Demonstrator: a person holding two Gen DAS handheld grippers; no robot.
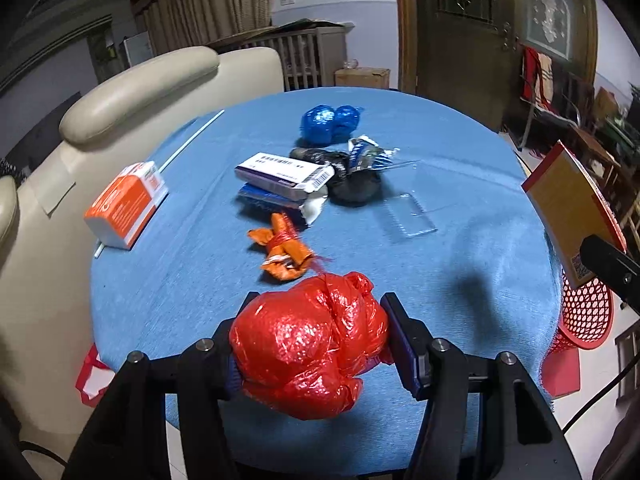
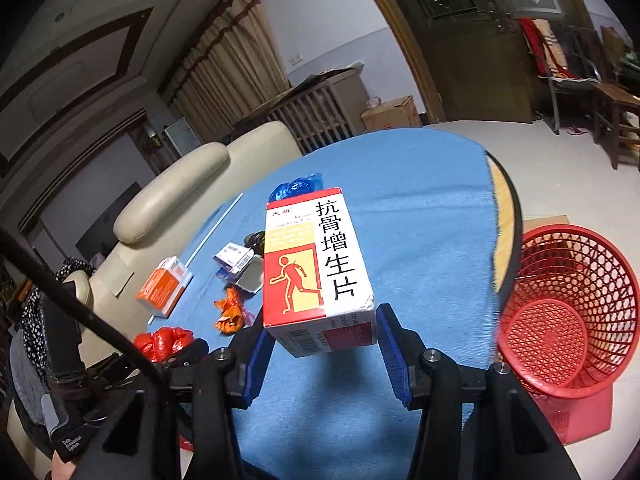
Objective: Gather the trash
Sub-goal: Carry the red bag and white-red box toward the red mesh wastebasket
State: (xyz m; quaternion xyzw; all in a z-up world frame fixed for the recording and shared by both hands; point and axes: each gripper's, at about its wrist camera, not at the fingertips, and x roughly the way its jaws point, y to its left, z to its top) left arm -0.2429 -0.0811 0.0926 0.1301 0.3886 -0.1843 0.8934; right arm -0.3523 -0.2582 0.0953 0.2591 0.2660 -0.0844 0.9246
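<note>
My left gripper [image 1: 316, 332] is shut on a crumpled red plastic bag [image 1: 308, 344] and holds it above the near edge of the blue-covered round table [image 1: 460, 152]; the bag also shows in the right wrist view [image 2: 164, 342]. My right gripper [image 2: 322, 344] is shut on a red, yellow and white medicine box [image 2: 316, 268], held tilted above the table. The box also shows at the right edge of the left wrist view [image 1: 568, 216]. A red mesh waste basket [image 2: 568, 312] stands on the floor right of the table, close to the right gripper.
On the table lie an orange wrapper [image 1: 282, 252], an orange-and-white box [image 1: 126, 204], a white-and-blue box [image 1: 286, 178], a black bag [image 1: 352, 180], a blue bag [image 1: 330, 122], a clear plastic tray [image 1: 408, 216] and a white straw [image 1: 192, 140]. A cream sofa [image 1: 132, 92] borders the table's left.
</note>
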